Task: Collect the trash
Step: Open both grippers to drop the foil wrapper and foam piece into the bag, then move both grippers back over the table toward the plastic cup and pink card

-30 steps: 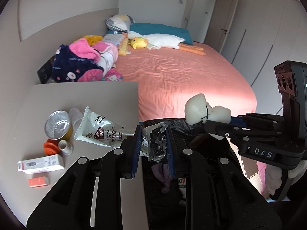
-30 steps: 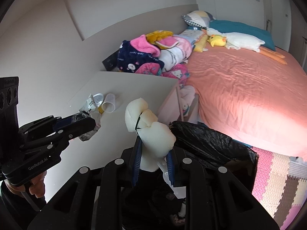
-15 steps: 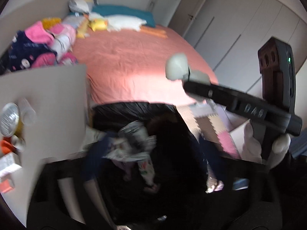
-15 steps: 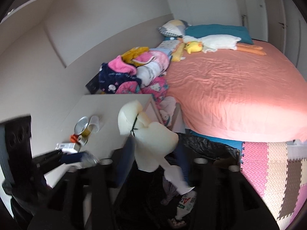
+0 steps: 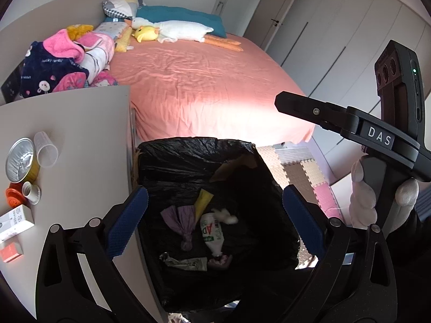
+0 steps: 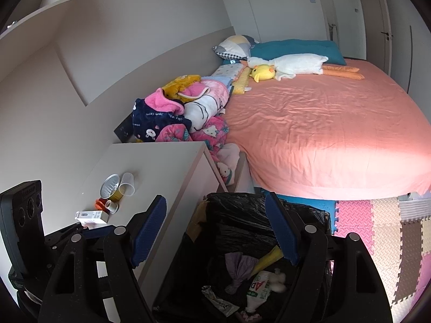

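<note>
Both the left gripper (image 5: 212, 223) and right gripper (image 6: 215, 231) hang wide open and empty over the bin (image 5: 188, 156), so next go for the cup (image 5: 46, 149) at 9 o'clock, pinching it gently.

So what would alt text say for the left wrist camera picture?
An open, empty left hand-held gripper hovers over a black-lined trash bin holding a purple bag, a small bottle and a crumpled wrapper. A white table with cups and boxes stands left, a pink bed behind.
</note>
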### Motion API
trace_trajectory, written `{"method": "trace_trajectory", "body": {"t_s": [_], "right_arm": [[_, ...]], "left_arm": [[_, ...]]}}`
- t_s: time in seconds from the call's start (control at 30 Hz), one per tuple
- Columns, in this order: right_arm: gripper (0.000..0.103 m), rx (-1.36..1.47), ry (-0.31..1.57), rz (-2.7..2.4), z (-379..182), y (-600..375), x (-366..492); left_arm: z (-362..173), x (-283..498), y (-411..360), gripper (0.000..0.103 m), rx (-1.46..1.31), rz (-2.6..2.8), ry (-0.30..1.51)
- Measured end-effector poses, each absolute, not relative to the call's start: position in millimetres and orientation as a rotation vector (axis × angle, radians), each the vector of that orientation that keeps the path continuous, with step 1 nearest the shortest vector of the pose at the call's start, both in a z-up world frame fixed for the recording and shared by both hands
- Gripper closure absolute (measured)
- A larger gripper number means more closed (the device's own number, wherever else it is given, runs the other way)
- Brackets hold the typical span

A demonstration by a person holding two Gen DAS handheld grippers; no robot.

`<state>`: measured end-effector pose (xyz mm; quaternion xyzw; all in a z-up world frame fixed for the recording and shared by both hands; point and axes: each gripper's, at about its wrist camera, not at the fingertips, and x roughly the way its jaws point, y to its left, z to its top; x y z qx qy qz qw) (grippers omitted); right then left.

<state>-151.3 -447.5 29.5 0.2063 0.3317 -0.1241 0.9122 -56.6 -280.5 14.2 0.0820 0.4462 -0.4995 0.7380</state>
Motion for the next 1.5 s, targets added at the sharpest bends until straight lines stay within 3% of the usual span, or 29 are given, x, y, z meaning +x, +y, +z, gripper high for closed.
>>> {"method": "trace_trajectory", "body": {"t_s": [1.5], "right_arm": [[0.027, 0.274, 0.829, 0.078, 3.7, -326.2, -46.9]], "left_arm": [[-8.8, -22.5, -143.1, 0.006, 0.021, -0.682, 1.036]]}}
